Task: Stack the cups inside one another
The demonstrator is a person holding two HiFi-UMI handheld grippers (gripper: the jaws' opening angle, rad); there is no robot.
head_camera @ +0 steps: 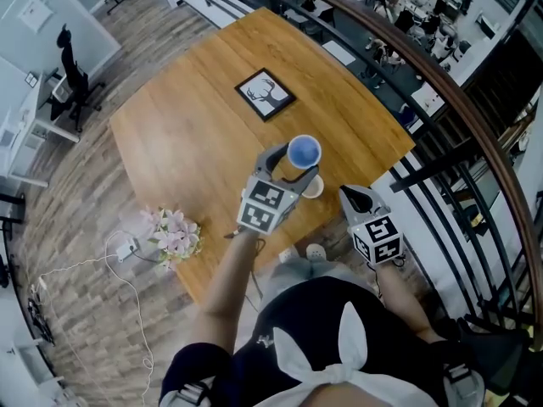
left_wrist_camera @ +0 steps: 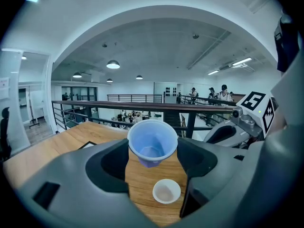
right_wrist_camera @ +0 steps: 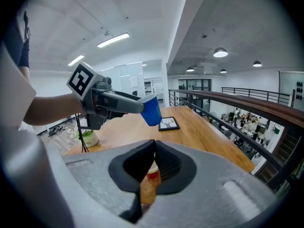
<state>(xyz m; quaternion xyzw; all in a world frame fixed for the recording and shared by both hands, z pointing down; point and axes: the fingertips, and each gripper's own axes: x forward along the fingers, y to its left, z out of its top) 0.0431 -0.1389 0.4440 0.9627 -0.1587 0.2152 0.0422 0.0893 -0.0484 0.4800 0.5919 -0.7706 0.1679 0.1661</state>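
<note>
My left gripper (head_camera: 291, 163) is shut on a blue cup (head_camera: 304, 152), holding it upright above the wooden table (head_camera: 195, 134). In the left gripper view the blue cup (left_wrist_camera: 152, 142) sits between the jaws, open side up and empty. Just below it a small white cup (left_wrist_camera: 166, 191) stands on the table; in the head view this white cup (head_camera: 313, 187) is near the table's front edge. My right gripper (head_camera: 350, 192) hovers to the right of the white cup, shut, with nothing held. The right gripper view shows the left gripper (right_wrist_camera: 112, 101) carrying the blue cup (right_wrist_camera: 152, 110).
A framed deer picture (head_camera: 265, 93) lies further back on the table. Pink flowers (head_camera: 175, 232) and a white cable (head_camera: 102, 265) are off the table's left corner. A dark railing (head_camera: 458, 108) curves along the right, behind the table.
</note>
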